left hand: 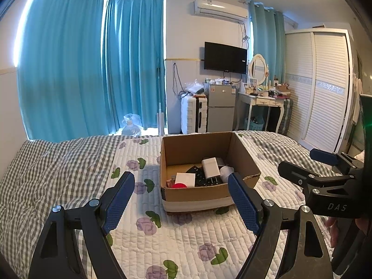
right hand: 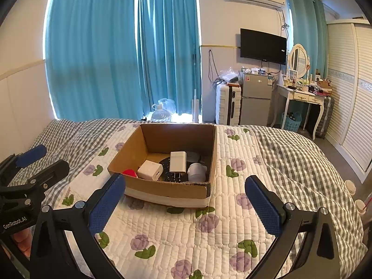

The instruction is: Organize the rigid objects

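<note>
I'm hovering both tools over the bed [right hand: 290,162] right now, left tool [left hand: 181,186] and right tool [right hand: 184,189] both spread wide, gripping nothing. The cardboard box [right hand: 167,189] is sitting just ahead with the white charger [right hand: 177,161], white cube adapter [right hand: 150,169] and other bits inside. Looks like I'm between picks, so I'm guessing the next move means reaching down into the box.

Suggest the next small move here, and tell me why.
Probably withdraw both grippers. The left gripper and right gripper are open and empty above the floral quilt, while the white charger, white cube adapter and other items lie inside the brown cardboard box.
</note>
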Motion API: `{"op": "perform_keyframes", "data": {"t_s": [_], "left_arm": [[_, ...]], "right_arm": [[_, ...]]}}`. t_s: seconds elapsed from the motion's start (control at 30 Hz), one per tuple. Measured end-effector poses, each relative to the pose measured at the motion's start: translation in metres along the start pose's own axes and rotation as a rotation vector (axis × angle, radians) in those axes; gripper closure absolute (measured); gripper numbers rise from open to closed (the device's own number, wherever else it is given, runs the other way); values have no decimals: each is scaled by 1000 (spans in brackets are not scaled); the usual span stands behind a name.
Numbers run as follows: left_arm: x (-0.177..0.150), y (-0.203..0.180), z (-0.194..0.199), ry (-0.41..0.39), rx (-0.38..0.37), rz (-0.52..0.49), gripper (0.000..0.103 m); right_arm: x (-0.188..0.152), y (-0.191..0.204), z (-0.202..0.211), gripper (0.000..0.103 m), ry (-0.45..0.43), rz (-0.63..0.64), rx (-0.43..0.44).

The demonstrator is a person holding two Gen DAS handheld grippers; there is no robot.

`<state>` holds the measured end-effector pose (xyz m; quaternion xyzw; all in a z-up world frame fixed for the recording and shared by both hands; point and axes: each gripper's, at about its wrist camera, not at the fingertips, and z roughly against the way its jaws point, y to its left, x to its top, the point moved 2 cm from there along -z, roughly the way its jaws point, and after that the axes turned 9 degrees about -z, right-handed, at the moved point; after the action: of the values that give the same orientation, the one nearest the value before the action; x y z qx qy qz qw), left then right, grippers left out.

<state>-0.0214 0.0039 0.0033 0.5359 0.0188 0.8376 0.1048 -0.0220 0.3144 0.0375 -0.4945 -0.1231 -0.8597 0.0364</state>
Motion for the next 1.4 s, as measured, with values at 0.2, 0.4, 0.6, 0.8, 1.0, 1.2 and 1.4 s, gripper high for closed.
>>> {"op": "perform_keyframes", "data": {"t_s": [0.2, 0.4, 0.6, 0.8, 1.0, 1.2, 1.4], "left_arm": [[0, 0, -1, 10, -5, 1, 18], [2, 0, -1, 14, -7, -2, 18], [2, 1, -2, 21, -2, 9, 18], [1, 6, -3, 20, -8, 27, 18], [0, 5, -1, 19, -9, 24, 18], [0, 4, 1, 20, -8, 22, 18], [0, 5, 1, 21, -11, 23, 18]], "right_arm": [[0, 2, 2, 0, -8, 7, 8], [-1, 2, 1, 0, 1, 10, 4], [-1, 1, 1, 0, 3, 11, 2], [-3, 1, 2, 0, 10, 16, -1], [-3, -1, 1, 0, 13, 13, -6], [-3, -1, 1, 0, 18, 15, -12], [-3, -2, 2, 0, 18, 13, -15]]}}
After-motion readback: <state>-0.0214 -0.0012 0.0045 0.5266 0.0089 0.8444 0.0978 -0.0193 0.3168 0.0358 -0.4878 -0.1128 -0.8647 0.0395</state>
